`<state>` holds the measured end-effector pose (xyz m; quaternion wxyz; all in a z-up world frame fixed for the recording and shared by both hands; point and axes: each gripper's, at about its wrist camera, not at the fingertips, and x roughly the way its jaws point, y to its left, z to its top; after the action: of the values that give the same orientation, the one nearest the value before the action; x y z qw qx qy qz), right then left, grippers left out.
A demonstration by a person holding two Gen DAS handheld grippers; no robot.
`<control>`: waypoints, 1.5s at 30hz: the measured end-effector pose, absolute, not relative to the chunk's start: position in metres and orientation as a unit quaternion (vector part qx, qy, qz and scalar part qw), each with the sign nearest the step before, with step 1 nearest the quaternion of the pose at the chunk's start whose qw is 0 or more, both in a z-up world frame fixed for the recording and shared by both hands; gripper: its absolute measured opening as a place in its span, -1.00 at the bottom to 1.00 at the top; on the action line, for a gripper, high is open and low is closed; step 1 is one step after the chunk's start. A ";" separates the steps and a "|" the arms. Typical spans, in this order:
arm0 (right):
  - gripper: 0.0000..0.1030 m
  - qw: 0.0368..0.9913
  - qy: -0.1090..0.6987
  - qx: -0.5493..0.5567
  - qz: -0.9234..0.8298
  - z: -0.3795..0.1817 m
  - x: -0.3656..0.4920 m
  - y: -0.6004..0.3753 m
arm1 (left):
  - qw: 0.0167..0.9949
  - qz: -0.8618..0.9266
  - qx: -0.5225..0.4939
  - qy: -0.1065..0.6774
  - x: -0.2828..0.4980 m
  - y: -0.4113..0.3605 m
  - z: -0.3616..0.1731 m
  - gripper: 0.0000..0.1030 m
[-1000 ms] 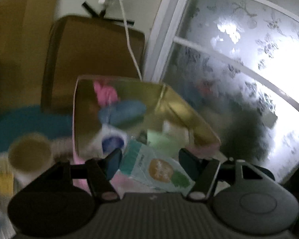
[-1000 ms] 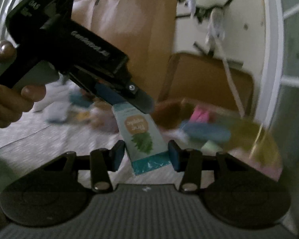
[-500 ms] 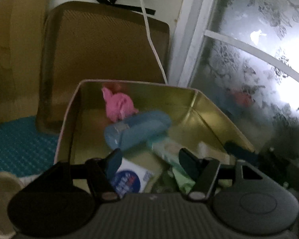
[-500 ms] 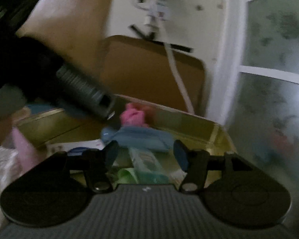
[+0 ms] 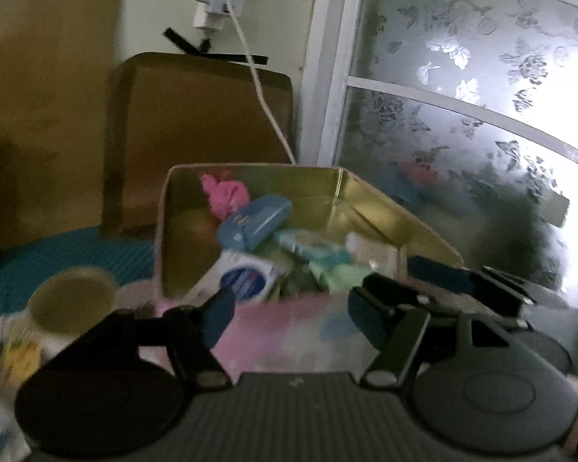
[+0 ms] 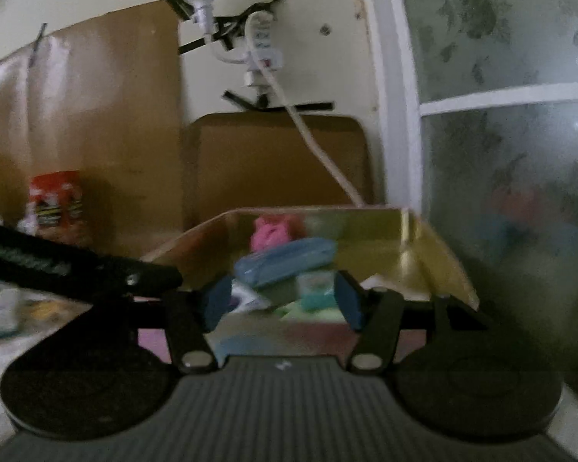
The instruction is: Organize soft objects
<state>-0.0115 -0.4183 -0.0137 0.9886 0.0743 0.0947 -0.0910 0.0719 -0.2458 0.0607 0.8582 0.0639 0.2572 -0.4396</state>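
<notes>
Left gripper (image 5: 293, 319): jaws part-open, nothing btwn them; they've just been opening a bit more. Right gripper (image 6: 283, 302): jaws also apart and empty, just been closing slightly, not gripping anything.

Straight ahead of both grippers sits the gold tin box (image 5: 370, 208), open-topped, pink outer wall nearest the left gripper. Soft items are inside it: pink plush (image 5: 225, 194) at the far end, blue pouch (image 5: 254, 223) just nearer than that, white pack w/ blue round logo (image 5: 246, 277) closest to the left gripper's left finger, teal packet (image 5: 312, 248) and pale green packet (image 5: 341, 275) toward its right finger. Pics blurry, so labels unreadable.

In the right wrist view the left gripper's black body comes in from the left, tip near the box's near-left corner. In the left wrist view the right gripper's fingers (image 5: 439, 271) show at right, by the box's right wall.

A cup (image 5: 71, 300) stands left of the left gripper, beside the box. Red snack bag (image 6: 56, 204) is far left of the right gripper, against brown board.
</notes>
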 end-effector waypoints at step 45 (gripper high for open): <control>0.10 0.921 0.240 -0.112 0.285 -0.019 0.046 -0.215 | 0.937 -0.138 -0.072 0.311 0.078 0.056 -0.002 0.68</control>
<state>0.0455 -0.2155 -0.0189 0.9214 -0.1116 0.2398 0.2846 0.0783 0.0565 -0.0023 0.9374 -0.0717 0.3114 -0.1383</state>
